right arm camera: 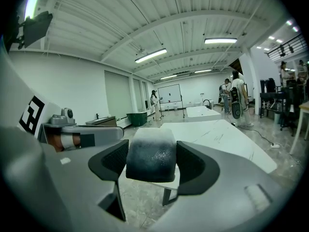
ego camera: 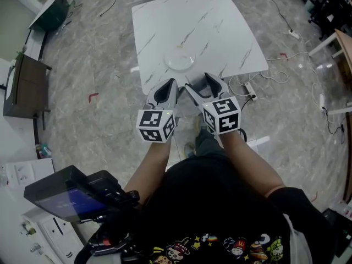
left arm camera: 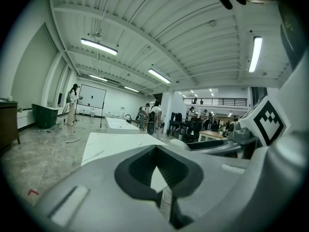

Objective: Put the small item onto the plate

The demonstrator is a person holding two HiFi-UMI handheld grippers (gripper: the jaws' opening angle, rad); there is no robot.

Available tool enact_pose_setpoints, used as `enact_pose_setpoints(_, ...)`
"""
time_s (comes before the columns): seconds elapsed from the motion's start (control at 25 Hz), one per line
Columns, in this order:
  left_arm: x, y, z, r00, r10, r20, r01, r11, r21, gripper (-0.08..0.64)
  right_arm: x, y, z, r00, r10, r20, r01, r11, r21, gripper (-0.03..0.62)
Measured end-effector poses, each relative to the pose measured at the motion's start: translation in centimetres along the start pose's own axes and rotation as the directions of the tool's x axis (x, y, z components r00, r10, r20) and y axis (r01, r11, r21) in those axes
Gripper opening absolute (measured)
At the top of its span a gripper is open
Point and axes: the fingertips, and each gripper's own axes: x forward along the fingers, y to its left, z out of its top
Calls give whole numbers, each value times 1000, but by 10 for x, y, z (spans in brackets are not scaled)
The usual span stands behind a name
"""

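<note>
The person stood at the near edge of a white marble-patterned table (ego camera: 220, 32) with 2 grippers held side by side, close to each other. The right gripper (ego camera: 202, 84) had its jaws part open and pressed on the small item (right arm camera: 150, 153), a dark, rounded block with a paler top. It sat squarely between the 2 black pads (right arm camera: 110, 162), raised off the table. The left gripper (ego camera: 168, 88) had its jaws brought together at the tips, with nothing between them; only the tabletop showed through the gap behind the tips.

The plate (ego camera: 169, 64), clear and round, lay on the table near its front edge. It was at about 12 o'clock from the left gripper and 11 o'clock from the right one, near both but touching neither. It looked bare.

A dark cabinet (ego camera: 25, 87) stood at 9 o'clock from the table, and cables (ego camera: 275, 76) trailed over the floor at 3 o'clock.
</note>
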Motion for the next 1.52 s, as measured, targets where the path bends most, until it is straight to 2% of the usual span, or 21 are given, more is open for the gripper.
enact_pose_setpoints(0.4, 66, 34, -7, 997, 69, -35, -70, 997, -40, 1, 60, -44, 3, 995, 76, -61, -77, 997, -10, 334)
enact_pose_setpoints(0.8, 123, 76, -25, 983, 161, -86, -169, 981, -95, 2, 130, -82, -6, 975, 165, -151, -170, 985, -22, 334)
enact_pose_setpoints(1.28, 152, 116, -51, 952, 267, -150, -288, 947, -144, 2, 198, -98, -31, 932, 247, -264, -272, 960, -64, 334)
enact_pose_setpoints(1.52, 167, 127, -65, 940, 285, -188, -315, 936, -158, 1, 235, -106, -48, 905, 272, -328, -316, 945, -86, 334)
